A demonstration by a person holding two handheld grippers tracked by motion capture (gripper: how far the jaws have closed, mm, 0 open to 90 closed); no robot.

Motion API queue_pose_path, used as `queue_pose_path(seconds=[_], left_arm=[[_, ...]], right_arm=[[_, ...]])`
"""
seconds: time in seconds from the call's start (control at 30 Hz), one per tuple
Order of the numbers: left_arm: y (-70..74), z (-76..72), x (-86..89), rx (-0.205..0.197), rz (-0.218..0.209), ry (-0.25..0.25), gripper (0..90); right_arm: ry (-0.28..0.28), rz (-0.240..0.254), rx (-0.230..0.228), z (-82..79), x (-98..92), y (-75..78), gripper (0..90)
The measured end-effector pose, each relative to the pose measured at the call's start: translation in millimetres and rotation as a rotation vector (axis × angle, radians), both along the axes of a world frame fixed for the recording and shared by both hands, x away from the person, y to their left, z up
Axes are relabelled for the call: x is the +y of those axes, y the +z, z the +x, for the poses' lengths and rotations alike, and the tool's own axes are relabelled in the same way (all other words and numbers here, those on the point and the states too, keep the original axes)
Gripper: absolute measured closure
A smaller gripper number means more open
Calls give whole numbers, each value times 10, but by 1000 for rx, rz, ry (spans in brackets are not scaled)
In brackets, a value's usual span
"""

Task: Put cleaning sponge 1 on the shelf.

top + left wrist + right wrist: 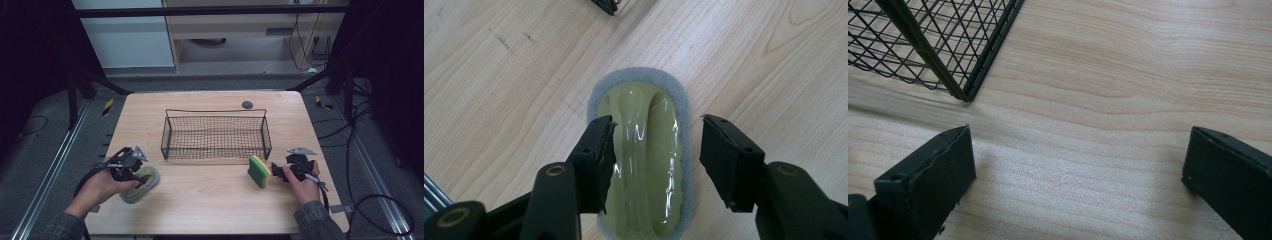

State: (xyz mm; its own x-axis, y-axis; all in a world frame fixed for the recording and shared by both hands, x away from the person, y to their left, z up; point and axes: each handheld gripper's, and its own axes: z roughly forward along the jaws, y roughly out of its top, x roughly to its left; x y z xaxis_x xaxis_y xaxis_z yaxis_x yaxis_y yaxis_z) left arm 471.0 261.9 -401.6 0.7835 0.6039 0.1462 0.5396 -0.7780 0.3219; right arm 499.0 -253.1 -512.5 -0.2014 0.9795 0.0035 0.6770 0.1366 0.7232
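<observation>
The left claw [656,162] is reaching down over the scrubber [642,160], open with one jaw on each side, ready to squeeze. The right claw [1078,185] is waiting open above the bare worktop [1128,75], with the basket [933,45] just ahead.

Dim room in the high view: the table [210,200] is evenly lit from above, while both side edges fall into near black. The picture is soft and slightly grainy, with faint shadows under the basket [216,135]. In the left gripper view, white glare streaks run along the glossy scrubber [644,160], which is sharp, while the black jaws are slightly blurred. In the right gripper view, the wood grain is crisp, and a soft shadow lies beside the basket corner.
</observation>
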Motion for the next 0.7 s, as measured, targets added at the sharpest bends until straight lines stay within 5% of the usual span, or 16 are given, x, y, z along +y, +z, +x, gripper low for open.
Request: queue_pose_path(seconds=[0.17, 0.7], left_arm=[[-41, 17, -7, 15, 31, -1, 479], [-153, 154, 46, 28, 36, 52, 516]], right_arm=[[0, 0, 0, 0, 0, 0, 7], [2, 0, 0, -1, -2, 0, 7]])
